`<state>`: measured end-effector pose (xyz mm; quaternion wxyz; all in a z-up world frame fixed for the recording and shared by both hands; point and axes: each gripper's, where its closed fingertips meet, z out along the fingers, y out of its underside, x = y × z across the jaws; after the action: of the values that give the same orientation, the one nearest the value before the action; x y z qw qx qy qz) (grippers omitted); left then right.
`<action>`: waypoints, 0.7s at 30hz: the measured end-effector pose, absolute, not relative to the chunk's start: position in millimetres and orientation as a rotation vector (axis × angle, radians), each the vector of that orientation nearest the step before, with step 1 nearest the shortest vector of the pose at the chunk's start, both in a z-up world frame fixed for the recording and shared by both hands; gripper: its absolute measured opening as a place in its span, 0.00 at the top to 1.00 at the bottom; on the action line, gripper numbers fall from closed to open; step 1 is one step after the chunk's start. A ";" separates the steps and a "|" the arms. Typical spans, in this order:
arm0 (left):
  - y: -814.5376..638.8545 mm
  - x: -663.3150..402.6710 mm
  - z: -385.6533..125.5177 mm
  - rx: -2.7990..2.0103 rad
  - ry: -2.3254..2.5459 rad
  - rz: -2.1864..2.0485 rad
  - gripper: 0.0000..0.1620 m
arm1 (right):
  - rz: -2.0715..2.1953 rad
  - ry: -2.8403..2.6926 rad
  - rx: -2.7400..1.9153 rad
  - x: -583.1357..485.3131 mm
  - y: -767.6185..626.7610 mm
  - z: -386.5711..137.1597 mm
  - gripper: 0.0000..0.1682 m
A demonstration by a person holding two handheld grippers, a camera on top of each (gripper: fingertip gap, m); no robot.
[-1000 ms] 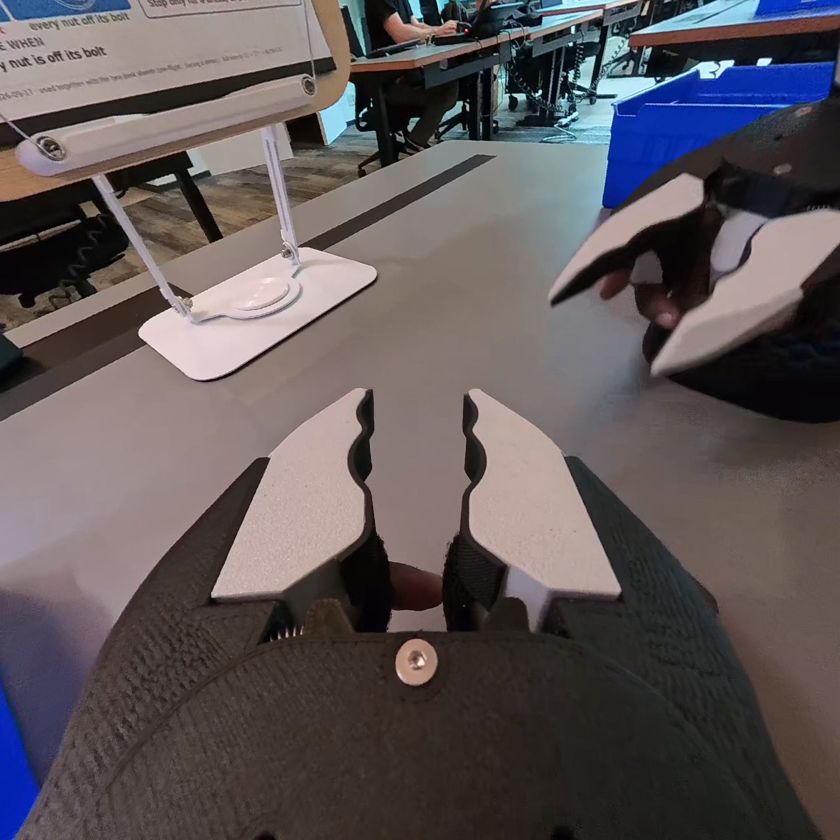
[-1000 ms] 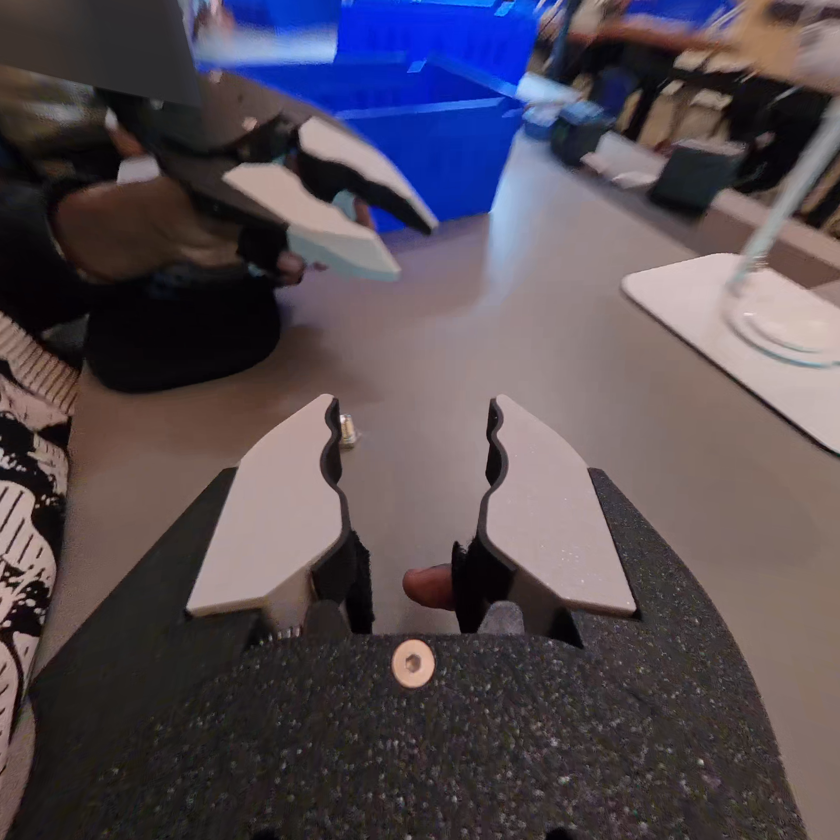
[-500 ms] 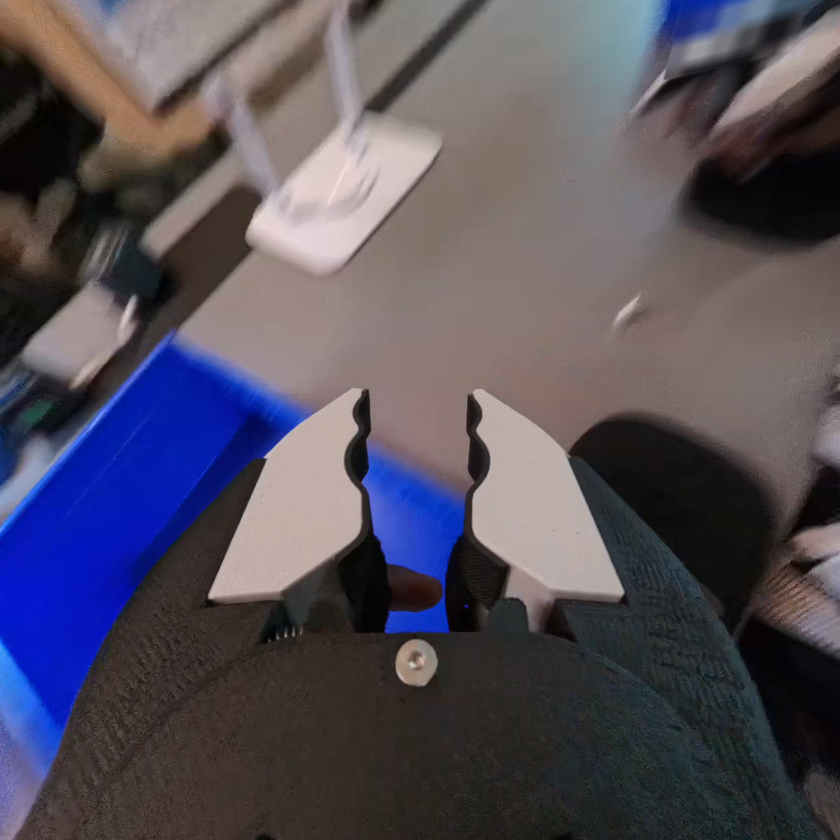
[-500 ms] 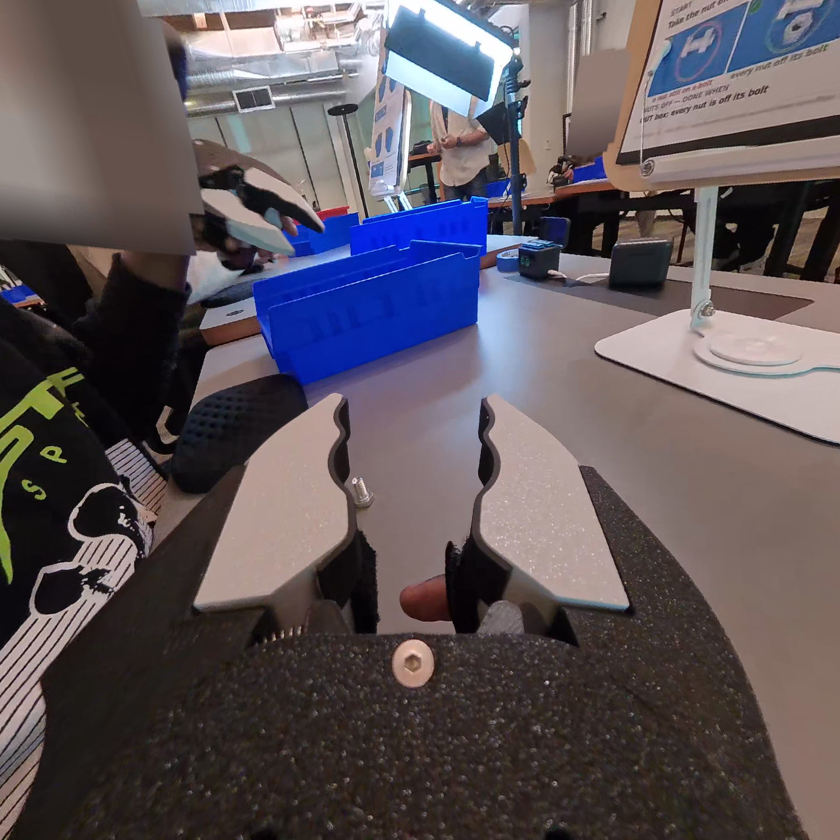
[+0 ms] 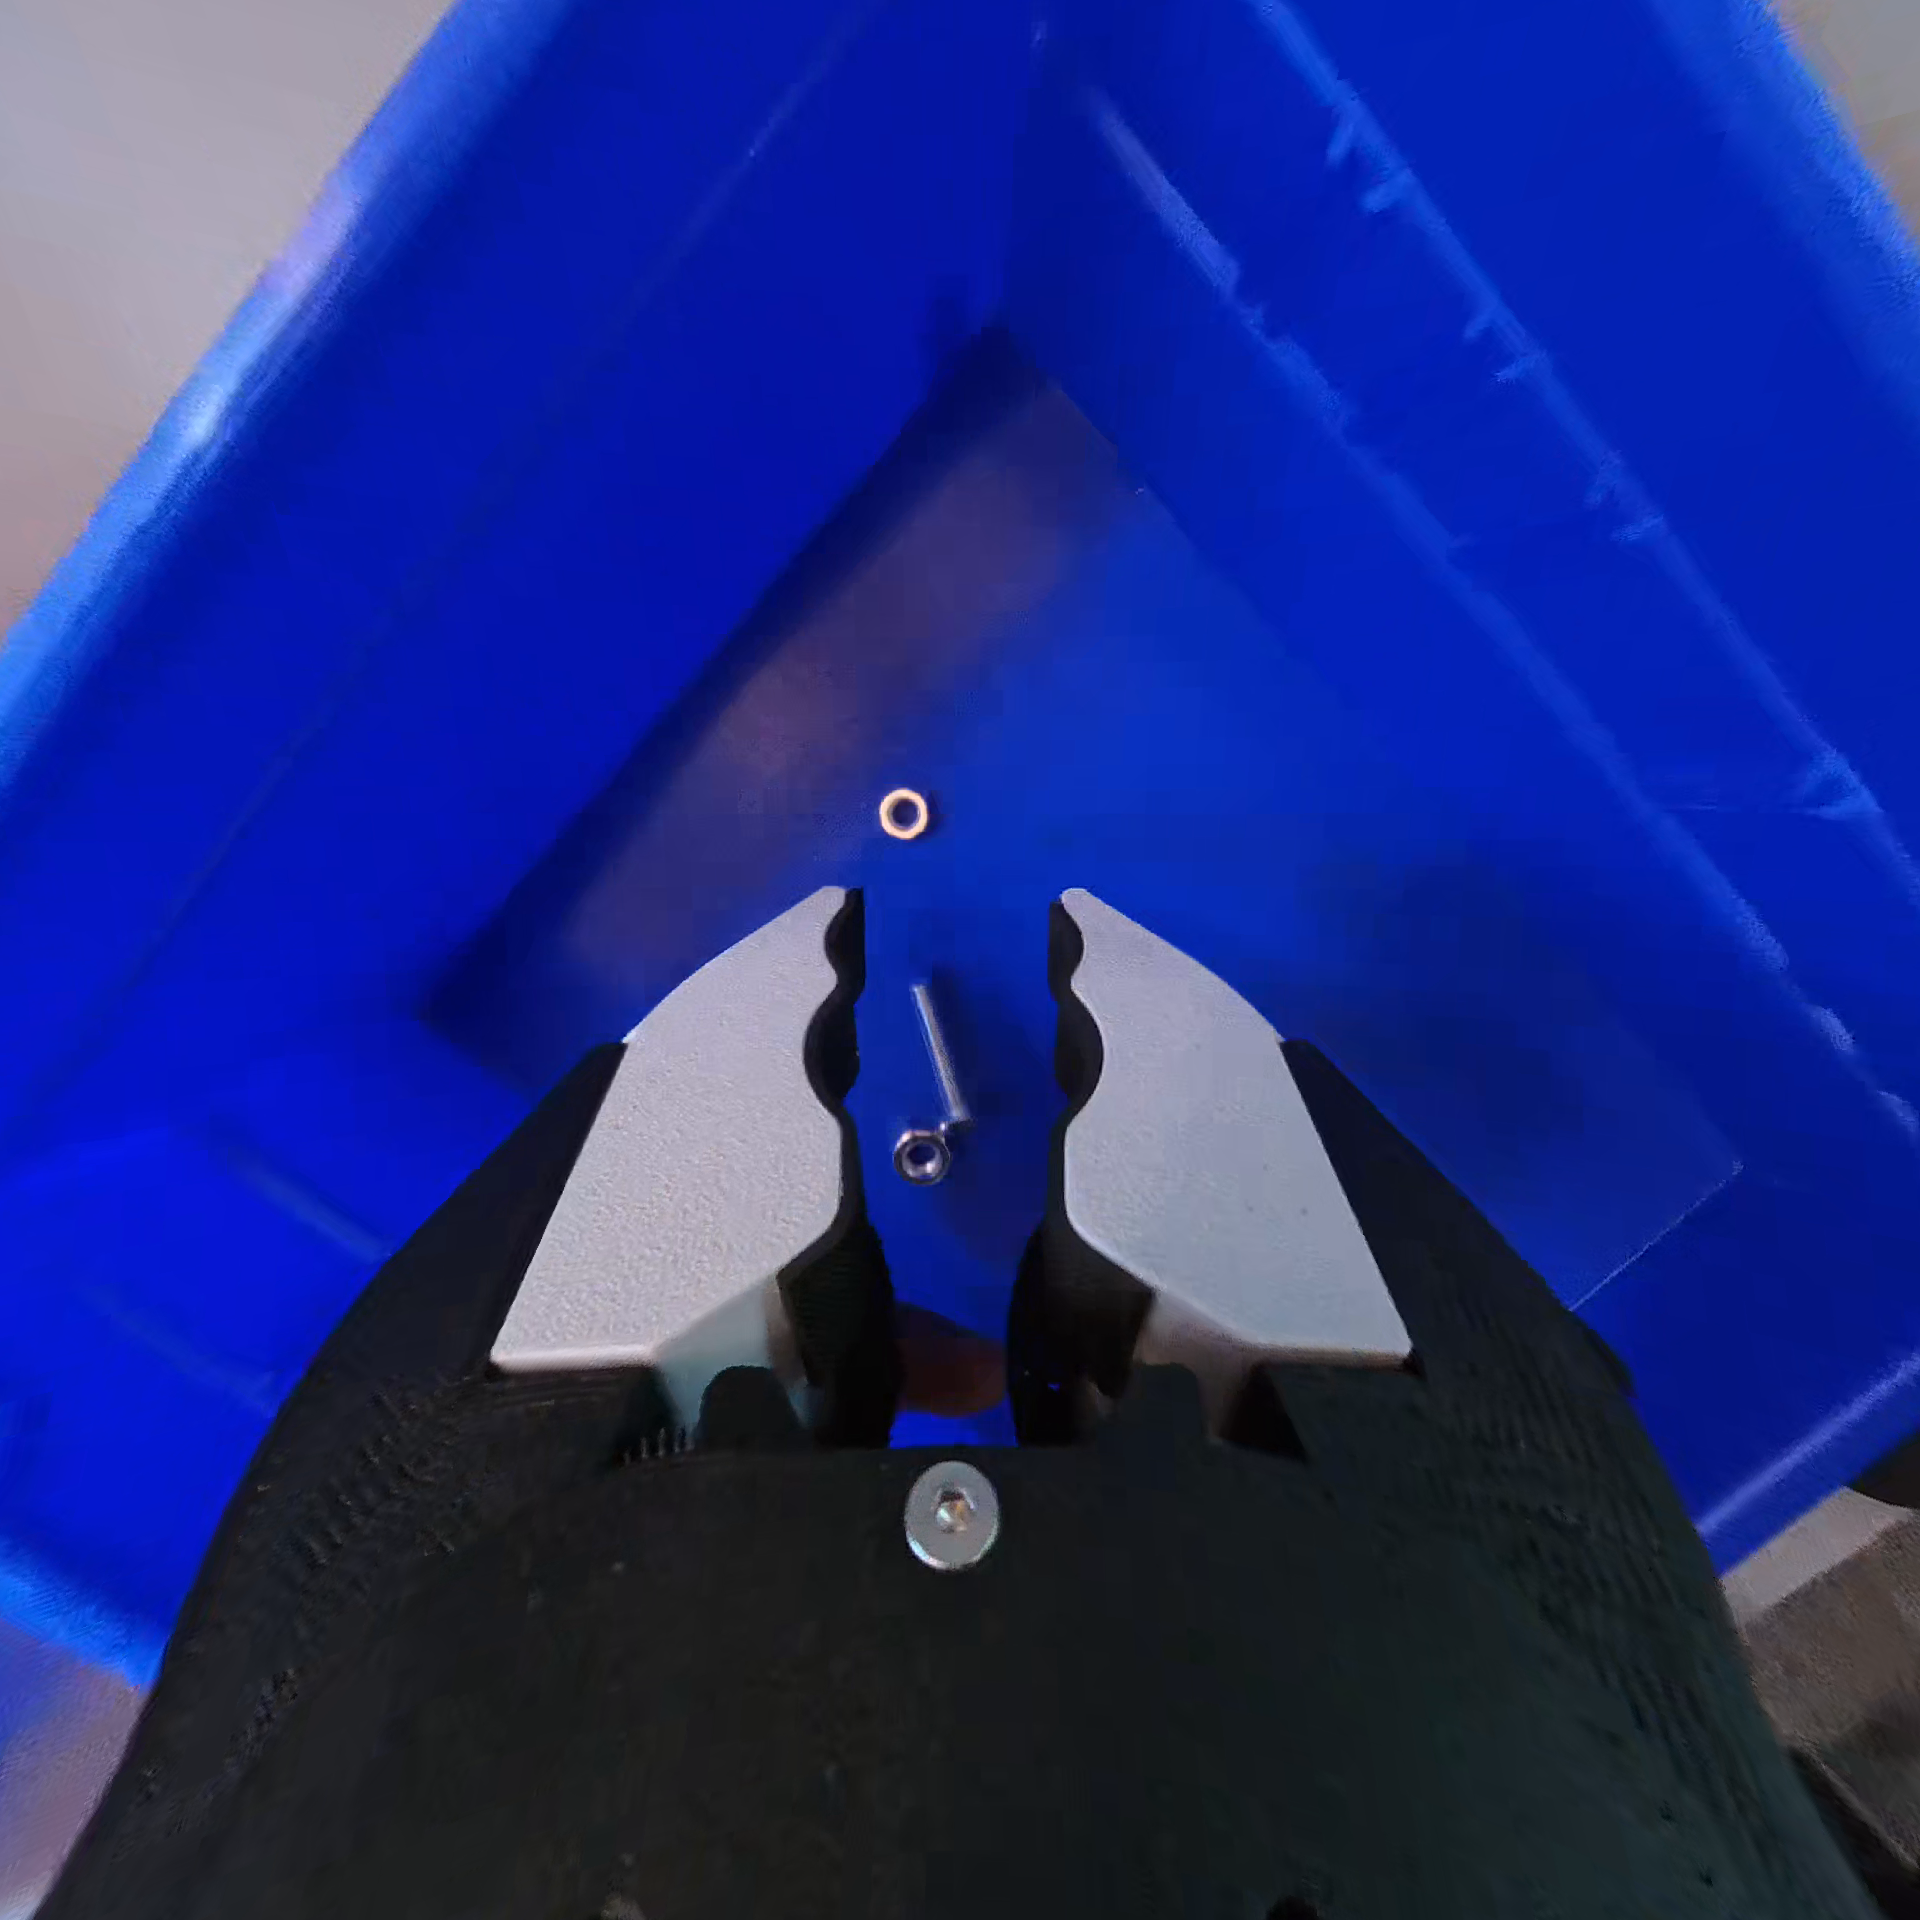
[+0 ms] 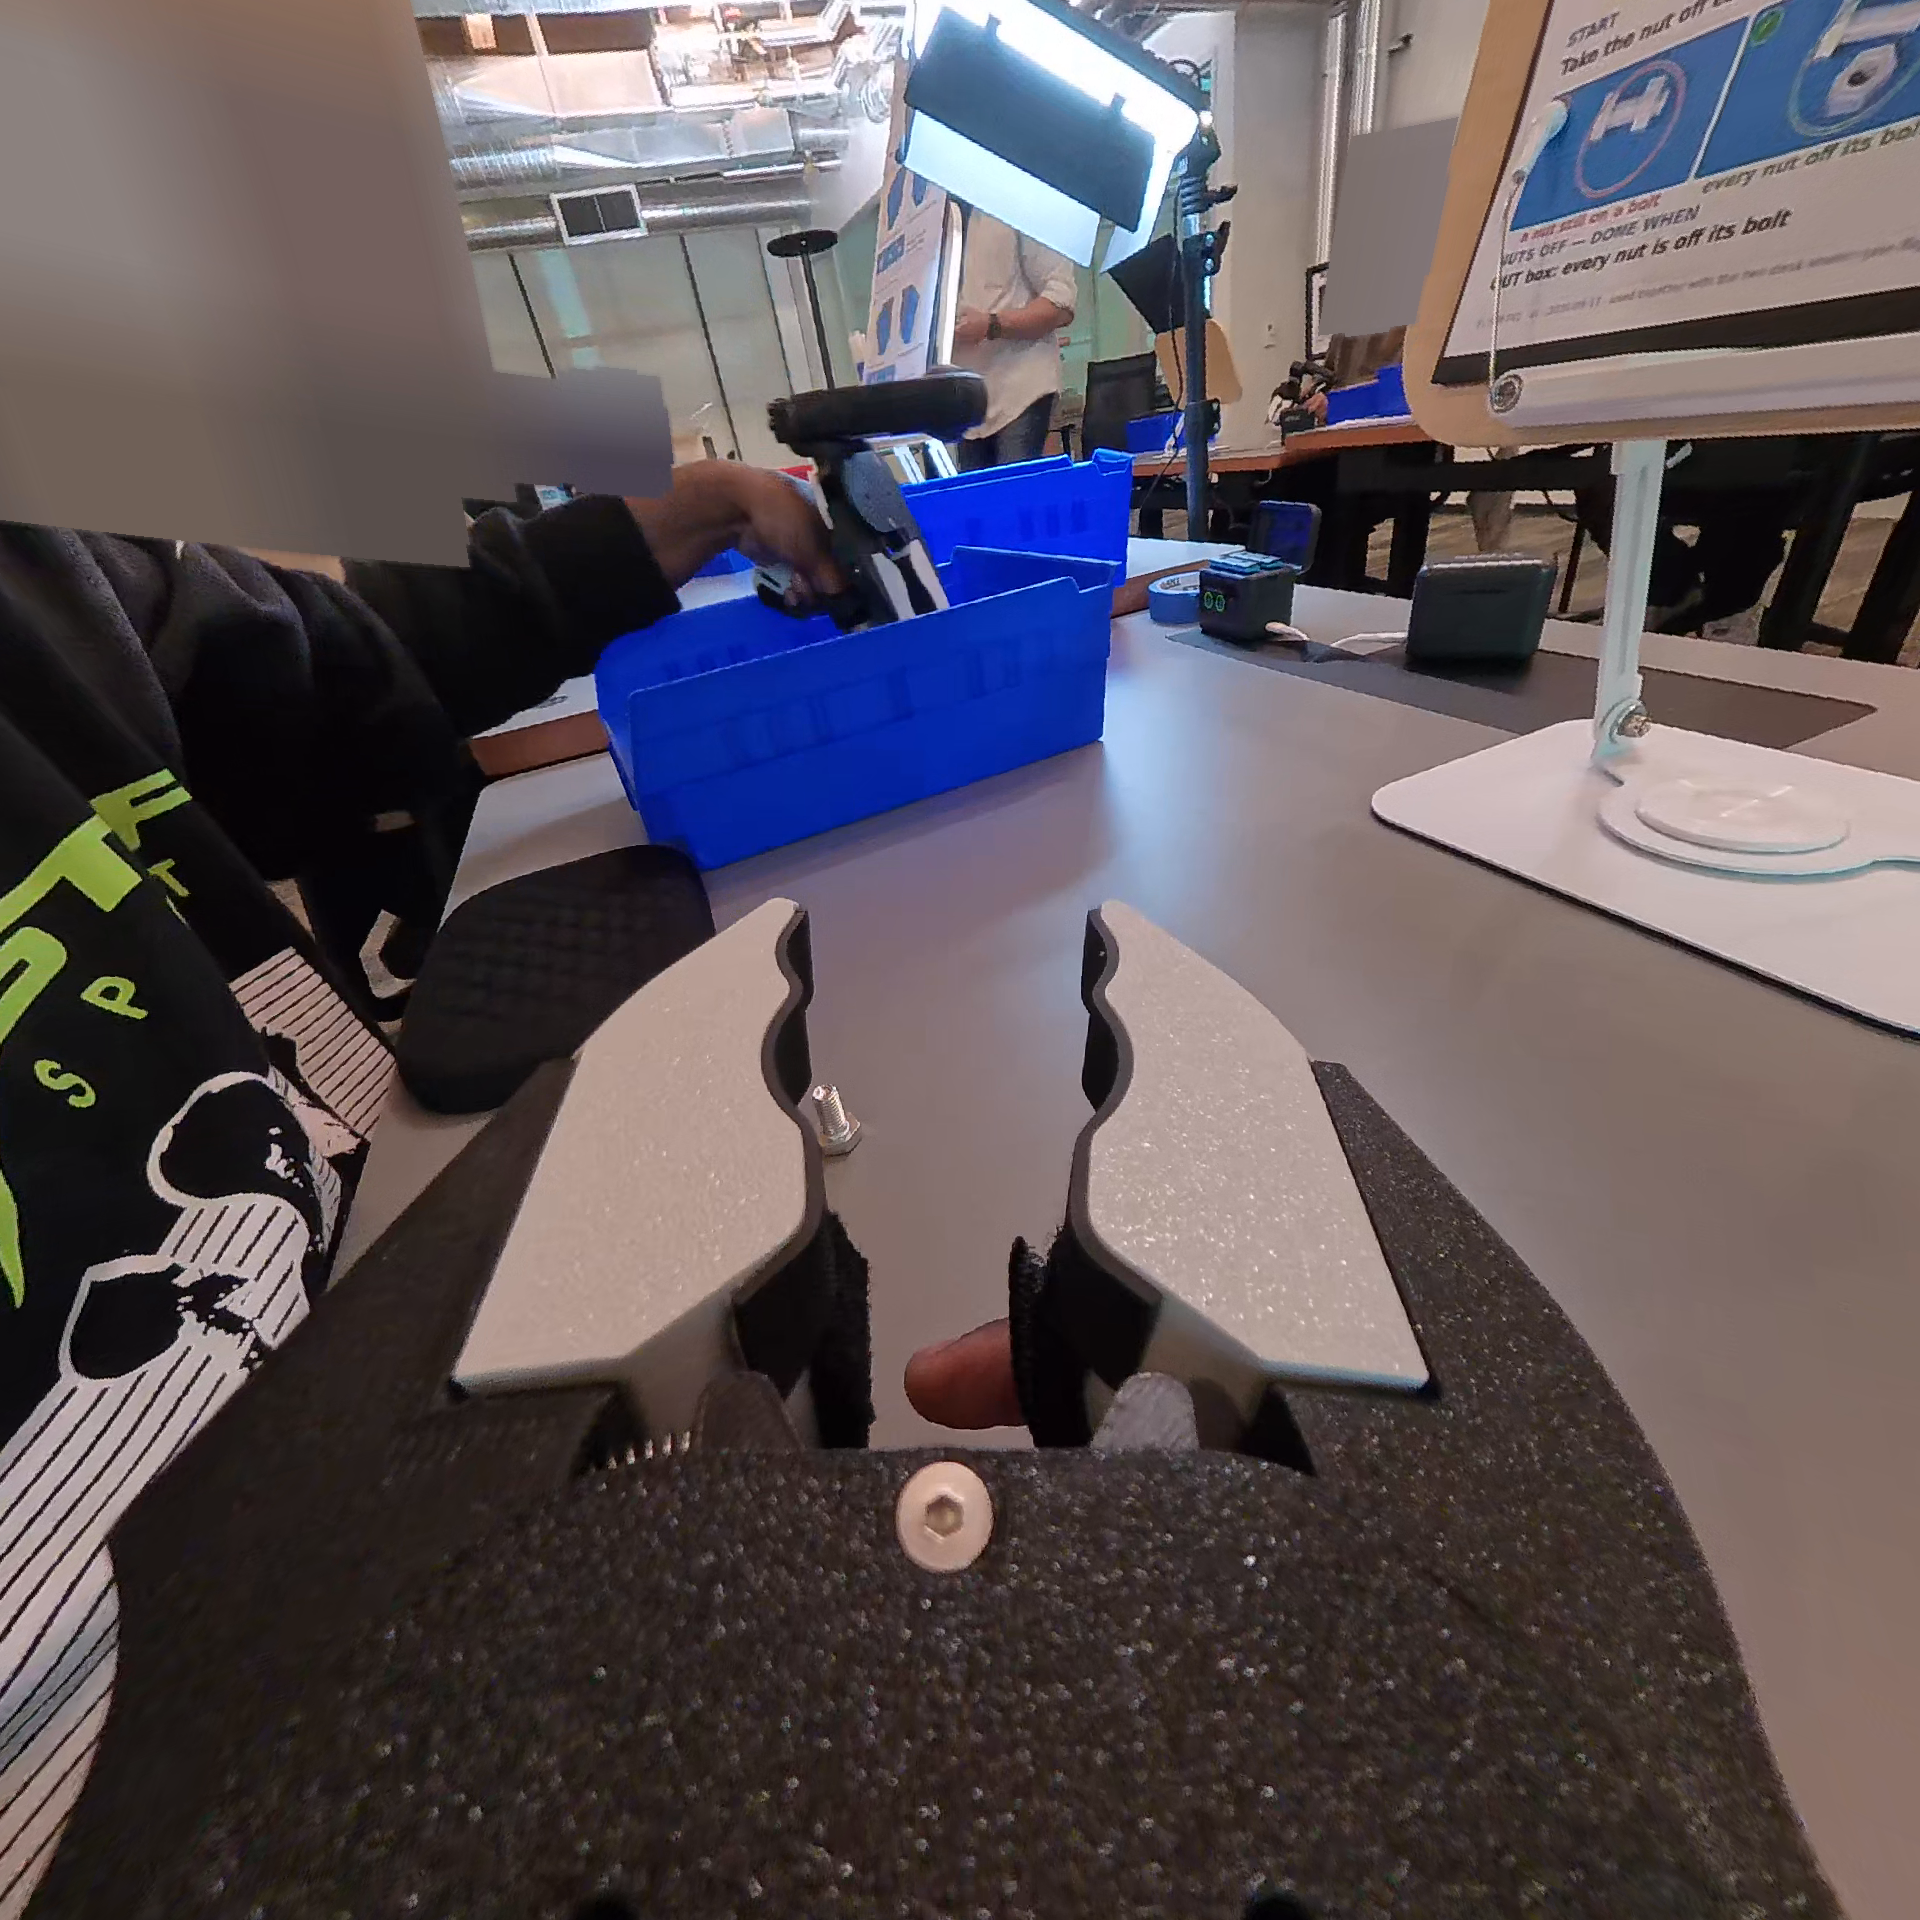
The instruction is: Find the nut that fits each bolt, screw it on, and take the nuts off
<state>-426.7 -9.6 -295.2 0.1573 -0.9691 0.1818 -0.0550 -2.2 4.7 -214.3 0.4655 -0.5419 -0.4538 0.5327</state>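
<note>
Pointing down into a blue bin (image 5: 1351, 520), the left gripper (image 5: 954, 904) has its two fingers apart, with nothing between them. On the bin floor, seen through the gap, lies a thin silver bolt (image 5: 938, 1049); a silver nut (image 5: 921, 1156) sits touching its nearer end, and whether it is threaded on cannot be told. A brass-coloured nut (image 5: 904, 811) lies flat just beyond the fingertips, toward the bin's far corner.

The right gripper (image 6: 945, 925) hangs low over the grey table (image 6: 1299, 1039), near its front edge — fingers apart and holding nothing. A short silver bolt (image 6: 834, 1118) stands head-down on the table, just beside the inner edge of the gripper's left finger (image 6: 675, 1122). A black cushioned pad (image 6: 551, 966) rests at the table's left edge, and the blue bin sits past it, along the same side. A white stand base (image 6: 1662, 862) occupies the far right of the table — its post carries a printed sheet (image 6: 1704, 177).
</note>
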 end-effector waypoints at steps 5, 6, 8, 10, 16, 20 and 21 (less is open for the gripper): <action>-1.8 -428.7 -310.1 -2.849 0.584 -0.146 0.81 | 1.316 -1.107 -1.336 -1.8 5.8 -214.4 0.70; -2.7 -428.1 -311.3 -2.859 0.592 -0.146 0.81 | 1.317 -1.105 -1.332 -1.3 5.7 -213.8 0.70; -8.3 -426.6 -312.8 -2.883 0.617 -0.147 0.81 | 1.320 -1.098 -1.322 -0.3 5.5 -212.5 0.70; -16.9 -420.3 -315.2 -2.908 0.656 -0.190 0.79 | 1.326 -1.095 -1.325 -0.1 6.1 -212.5 0.70; -35.7 -386.4 -302.4 -2.783 1.005 -0.209 0.77 | 1.369 -1.114 -1.342 -0.9 4.7 -214.1 0.71; -60.2 -358.1 -289.0 -2.539 1.400 -0.147 0.77 | 1.389 -1.128 -1.366 -2.0 4.5 -216.3 0.71; -69.4 -350.8 -287.7 -2.490 1.478 -0.152 0.76 | 1.385 -1.131 -1.374 -2.7 4.6 -217.2 0.71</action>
<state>-350.8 -69.4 -287.7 0.1207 -0.8525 0.5059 -0.0519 -2.7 4.6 -217.2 0.4289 -0.5503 -0.4532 0.5548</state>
